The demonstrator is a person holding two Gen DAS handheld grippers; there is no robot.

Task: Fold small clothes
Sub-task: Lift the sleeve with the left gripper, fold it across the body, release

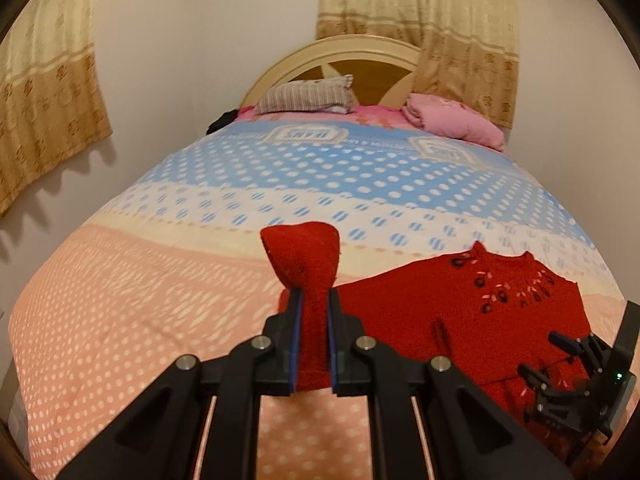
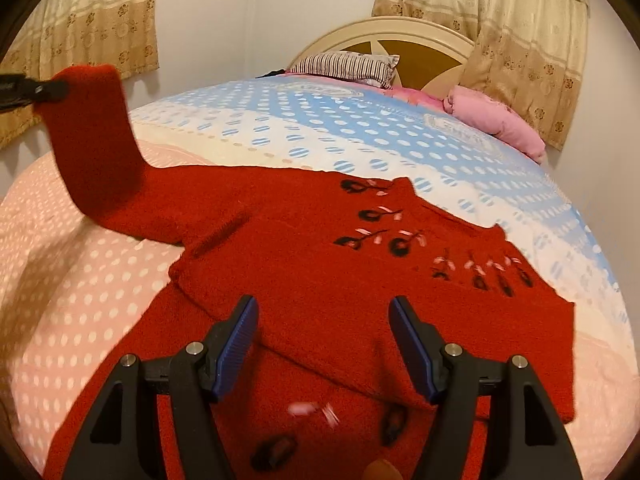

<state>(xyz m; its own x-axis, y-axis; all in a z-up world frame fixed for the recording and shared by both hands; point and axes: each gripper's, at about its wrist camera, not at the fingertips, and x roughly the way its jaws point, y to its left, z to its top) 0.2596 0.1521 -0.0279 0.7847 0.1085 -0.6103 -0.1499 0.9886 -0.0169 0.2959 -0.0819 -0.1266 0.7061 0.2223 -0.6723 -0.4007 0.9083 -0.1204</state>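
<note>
**Sleeve up, ready to cross the body**

My left claw [image 1: 312, 312] is pinched tight on the cuff end of the sweater's sleeve [image 1: 306, 264], the blue pads pressing the red knit from both sides, and the sleeve hangs lifted off the bed [image 1: 120, 320] out to the left of the sweater [image 2: 320, 280]. My right claw [image 2: 324, 344] holds nothing: its jaws stand well apart, hovering just above the sweater's lower half, with only fabric lying flat below them.

The sweater itself rests chest-up on the bedspread, its embroidered yoke toward the headboard [image 2: 400, 28] and its hem toward me. The lower part already looks doubled over (a thick edge runs across just ahead of my right claw).

I judge the step in hand to be folding this sleeve inward across the sweater. To do it well, I'd carry the cuff over the sweater's middle, keeping the sleeve taut enough that it hinges at the shoulder seam and doesn't drag the body sideways. My right claw could press down on the sweater near that shoulder as an anchor. I should lower the cuff flat before letting go, since thick knit springs back.
</note>
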